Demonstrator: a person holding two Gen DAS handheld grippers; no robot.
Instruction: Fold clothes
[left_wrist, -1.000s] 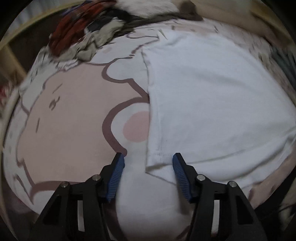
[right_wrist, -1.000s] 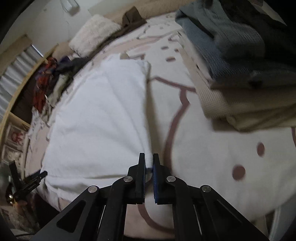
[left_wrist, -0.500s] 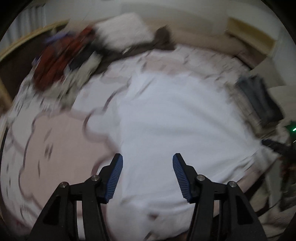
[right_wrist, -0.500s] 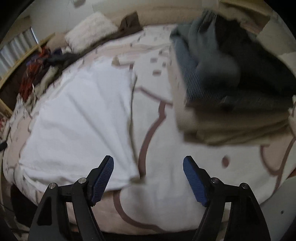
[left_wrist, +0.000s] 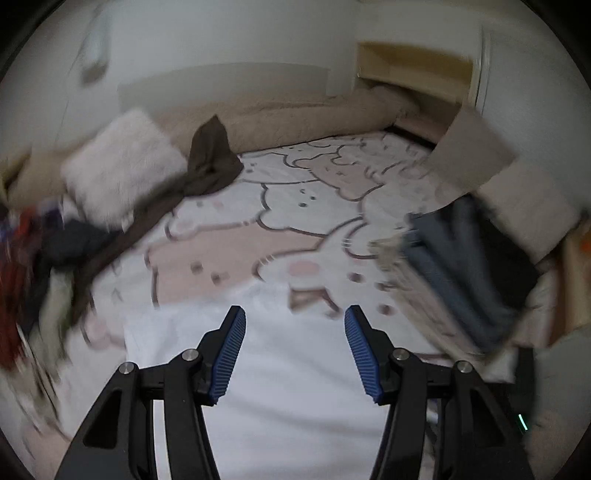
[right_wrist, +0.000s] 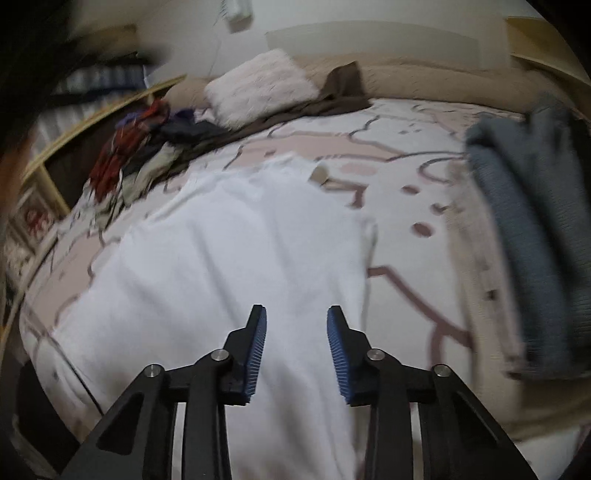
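Observation:
A white garment (right_wrist: 229, 258) lies spread flat on the bed with the cartoon-print sheet (right_wrist: 399, 155). It also shows in the left wrist view (left_wrist: 291, 387), under the fingers. My left gripper (left_wrist: 294, 350) is open and empty above the garment's near part. My right gripper (right_wrist: 296, 350) is open and empty above the garment, near its right edge. Both views are blurred by motion.
A stack of folded grey and beige clothes (right_wrist: 532, 236) sits on the right of the bed, also in the left wrist view (left_wrist: 458, 273). A heap of unfolded clothes (right_wrist: 140, 147) lies at the left. A fluffy pillow (right_wrist: 258, 85) and brown garment (right_wrist: 332, 96) lie at the head.
My right gripper let go of the garment's corner, opened, and moved over the garment. My left gripper stayed open, lifted and swung from the garment's left edge toward the head of the bed.

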